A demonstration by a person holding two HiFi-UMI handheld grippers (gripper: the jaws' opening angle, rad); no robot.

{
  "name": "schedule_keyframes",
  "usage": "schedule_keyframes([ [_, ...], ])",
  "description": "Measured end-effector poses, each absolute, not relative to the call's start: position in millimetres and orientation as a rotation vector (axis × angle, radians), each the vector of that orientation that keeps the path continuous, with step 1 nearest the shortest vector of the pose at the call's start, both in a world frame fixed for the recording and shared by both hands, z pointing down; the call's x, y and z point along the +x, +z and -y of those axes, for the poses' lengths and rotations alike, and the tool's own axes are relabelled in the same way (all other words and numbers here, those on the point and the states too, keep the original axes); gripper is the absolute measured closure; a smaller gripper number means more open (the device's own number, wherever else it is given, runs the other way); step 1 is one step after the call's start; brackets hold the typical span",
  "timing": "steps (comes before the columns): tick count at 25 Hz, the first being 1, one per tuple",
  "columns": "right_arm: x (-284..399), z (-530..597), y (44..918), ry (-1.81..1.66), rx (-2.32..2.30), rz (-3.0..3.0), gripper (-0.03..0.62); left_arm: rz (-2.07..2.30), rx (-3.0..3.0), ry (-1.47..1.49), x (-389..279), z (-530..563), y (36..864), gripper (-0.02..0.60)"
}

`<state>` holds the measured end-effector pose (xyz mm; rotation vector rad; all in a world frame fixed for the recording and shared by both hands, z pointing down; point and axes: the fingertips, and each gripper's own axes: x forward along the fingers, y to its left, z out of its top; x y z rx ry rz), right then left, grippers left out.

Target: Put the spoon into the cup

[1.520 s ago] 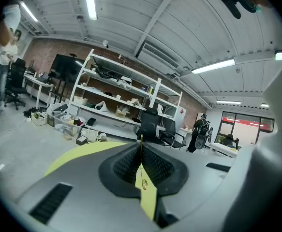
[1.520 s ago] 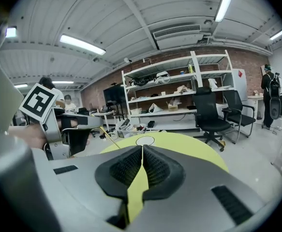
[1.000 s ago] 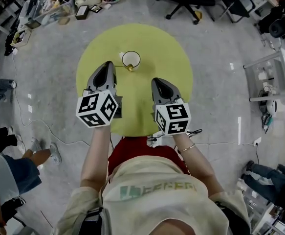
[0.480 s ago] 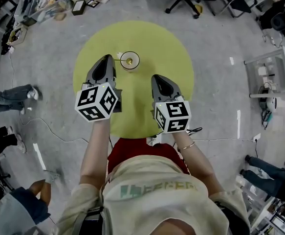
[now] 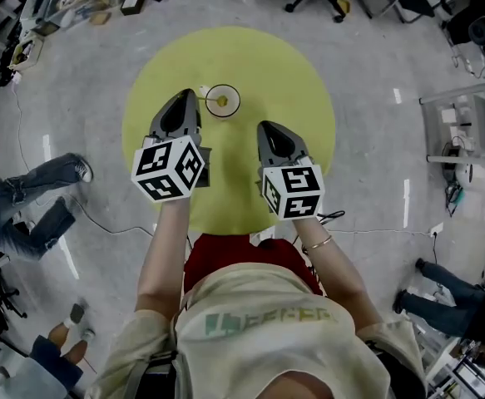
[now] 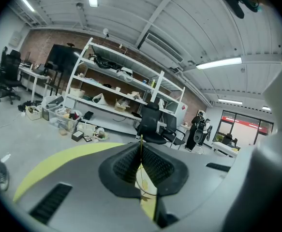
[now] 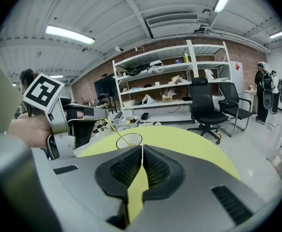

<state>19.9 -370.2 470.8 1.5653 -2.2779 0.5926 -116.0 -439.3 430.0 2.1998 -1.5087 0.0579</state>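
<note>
the left tongs (image 6: 141,151) were pressed on the thin gold handle of the spoon (image 7: 117,131). the spoon slanted down from their tip, its bowl end inside the cup (image 7: 131,135). the right tongs (image 7: 141,152) were pressed together with nothing between them, and hung nearer the person than the cup. in the head view the glass cup (image 5: 237,100) stood upright on the round yellow-green table (image 5: 259,61), just beside the tip of the left tongs (image 5: 184,100).

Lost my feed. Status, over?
Left gripper shut on spoon, bowl end inside cup. Right gripper shut, empty, short of cup. Nothing in the way.
</note>
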Motion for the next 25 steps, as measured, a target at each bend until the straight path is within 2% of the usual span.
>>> schedule_keyframes([
  [25, 12, 391, 509, 0.653, 1.501, 2.201, 0.557, 1.442, 2.151, 0.14, -109, 458, 475, 0.557],
])
